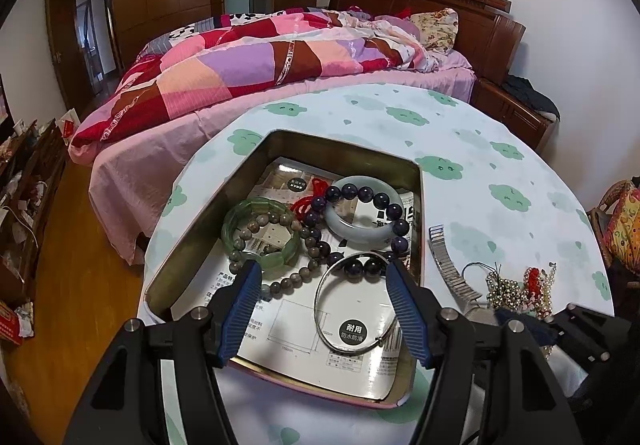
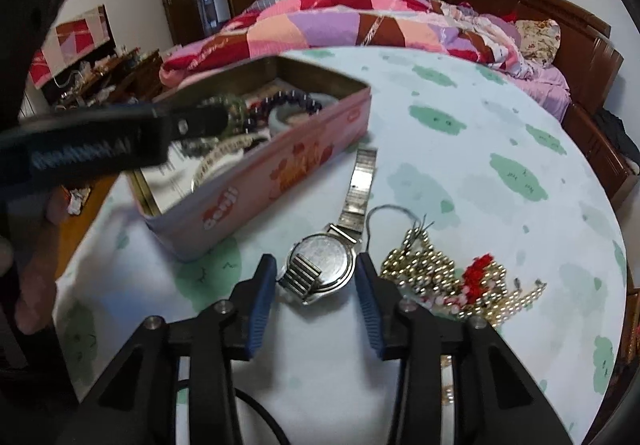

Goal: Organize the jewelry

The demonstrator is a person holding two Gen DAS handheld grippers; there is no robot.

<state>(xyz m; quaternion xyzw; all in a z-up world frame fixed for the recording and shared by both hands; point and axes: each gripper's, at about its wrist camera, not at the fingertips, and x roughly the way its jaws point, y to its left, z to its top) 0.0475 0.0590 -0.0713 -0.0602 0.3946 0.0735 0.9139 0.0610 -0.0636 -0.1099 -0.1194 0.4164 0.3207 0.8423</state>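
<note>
A pink tin box [image 1: 416,205] [image 2: 256,181] stands on the round table. It holds a green bangle [image 1: 260,233], a pale jade bangle [image 1: 360,233], a dark purple bead bracelet [image 1: 380,201], a grey bead bracelet [image 1: 288,281] and a thin silver bangle [image 1: 352,305]. My left gripper [image 1: 320,277] is open and empty, above the silver bangle. A silver watch [image 2: 324,261] [image 1: 448,265] lies face down on the table right of the box. My right gripper [image 2: 316,269] is open, its fingers on either side of the watch case. A gold bead necklace pile [image 2: 452,281] [image 1: 520,289] lies right of the watch.
The table [image 2: 460,149] carries a white cloth with green cloud prints. A bed with a patchwork quilt [image 1: 260,61] stands behind it. Wooden floor [image 1: 68,285] and cluttered shelves lie to the left. The left gripper's body [image 2: 92,141] crosses the right wrist view over the box.
</note>
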